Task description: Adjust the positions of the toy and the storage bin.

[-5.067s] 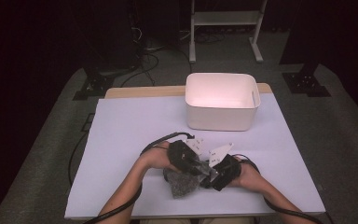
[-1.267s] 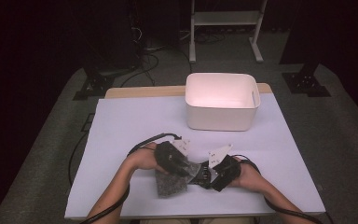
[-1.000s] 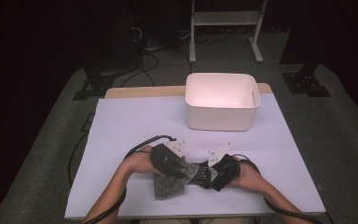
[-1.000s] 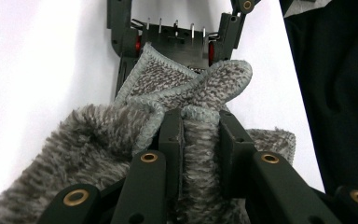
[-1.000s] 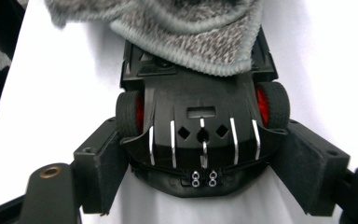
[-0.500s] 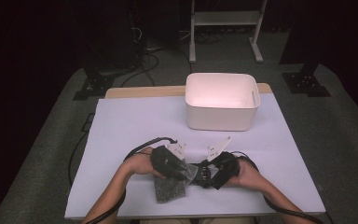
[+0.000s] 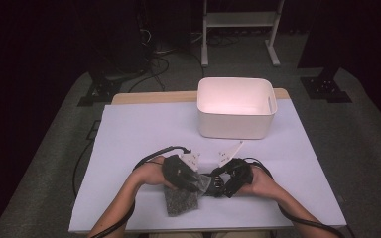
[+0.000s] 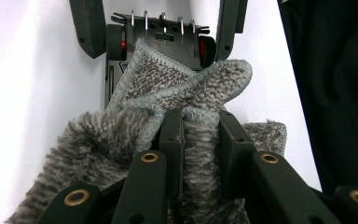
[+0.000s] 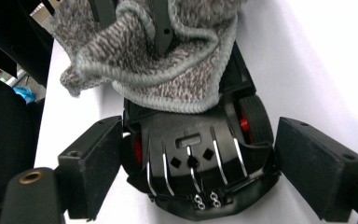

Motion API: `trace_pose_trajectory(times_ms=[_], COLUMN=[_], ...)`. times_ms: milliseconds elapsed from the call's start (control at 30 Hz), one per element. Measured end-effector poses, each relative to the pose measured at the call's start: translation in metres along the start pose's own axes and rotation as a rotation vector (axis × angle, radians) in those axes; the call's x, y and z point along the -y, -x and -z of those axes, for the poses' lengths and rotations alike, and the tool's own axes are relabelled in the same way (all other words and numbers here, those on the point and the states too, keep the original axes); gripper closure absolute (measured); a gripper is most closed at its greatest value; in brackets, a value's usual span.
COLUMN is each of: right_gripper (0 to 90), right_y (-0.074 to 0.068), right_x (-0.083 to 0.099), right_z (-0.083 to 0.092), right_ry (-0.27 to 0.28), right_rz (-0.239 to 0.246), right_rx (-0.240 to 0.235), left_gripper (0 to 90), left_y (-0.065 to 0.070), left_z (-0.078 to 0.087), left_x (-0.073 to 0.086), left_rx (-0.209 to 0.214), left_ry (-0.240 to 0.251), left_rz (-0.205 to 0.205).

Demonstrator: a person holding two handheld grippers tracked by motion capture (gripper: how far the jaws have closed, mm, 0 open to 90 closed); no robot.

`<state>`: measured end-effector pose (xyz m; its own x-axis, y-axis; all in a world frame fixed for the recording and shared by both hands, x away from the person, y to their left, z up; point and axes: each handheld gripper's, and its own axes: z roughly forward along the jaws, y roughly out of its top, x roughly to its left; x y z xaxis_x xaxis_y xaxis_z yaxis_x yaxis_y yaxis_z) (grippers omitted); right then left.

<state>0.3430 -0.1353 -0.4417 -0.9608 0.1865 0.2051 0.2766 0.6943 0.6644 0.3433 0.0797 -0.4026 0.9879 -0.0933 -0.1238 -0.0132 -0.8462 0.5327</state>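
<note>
A small black toy car [image 9: 196, 163] with red wheel hubs lies on the white table cover. A grey fuzzy cloth [image 8: 186, 88] is draped over its far end. My left gripper [image 8: 200, 121] is shut on a fold of that cloth, pressing it against the car. My right gripper [image 9: 200, 154] stands open, one pad on each side of the car and neither pressing on it. Its jaws have just been opening. In the high view both grippers meet near the table's front edge, the left gripper [image 7: 196, 181] over the cloth [image 7: 181, 201] and the right gripper [image 7: 221, 184] facing it.
A white plastic bin [image 7: 235, 106] stands at the back of the table, right of centre. The white cover [image 7: 129, 144] spreads to the left and right of the hands. Beyond the table are dark floor, cables and a stand's legs [image 7: 238, 20].
Over the last seconds the left gripper and the cloth have shifted slightly left and toward the front edge. The right hand has barely moved.
</note>
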Motion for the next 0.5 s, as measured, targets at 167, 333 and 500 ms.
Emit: trace_pose_trajectory(times_ms=[167,333,500], right_gripper=[15.8,16.3,16.4], right_y=[0.0023,0.0056,0.0085], right_x=[-0.0023,-0.0025,-0.0044], right_z=[0.0031,0.0046,0.0082], right_ry=[0.018,0.046,0.062], right_rz=[-0.005,-0.029,-0.034], right_rx=[-0.002,-0.014,-0.009], left_gripper=[74.3,74.4,74.4], left_y=[0.0,0.0006,0.0003], left_z=[-0.0001,-0.0009,-0.001], left_x=[0.0003,0.0003,0.0005], left_rx=[0.001,0.009,0.011], left_ry=[0.002,0.01,0.013], left_rz=[-0.001,-0.002,0.001])
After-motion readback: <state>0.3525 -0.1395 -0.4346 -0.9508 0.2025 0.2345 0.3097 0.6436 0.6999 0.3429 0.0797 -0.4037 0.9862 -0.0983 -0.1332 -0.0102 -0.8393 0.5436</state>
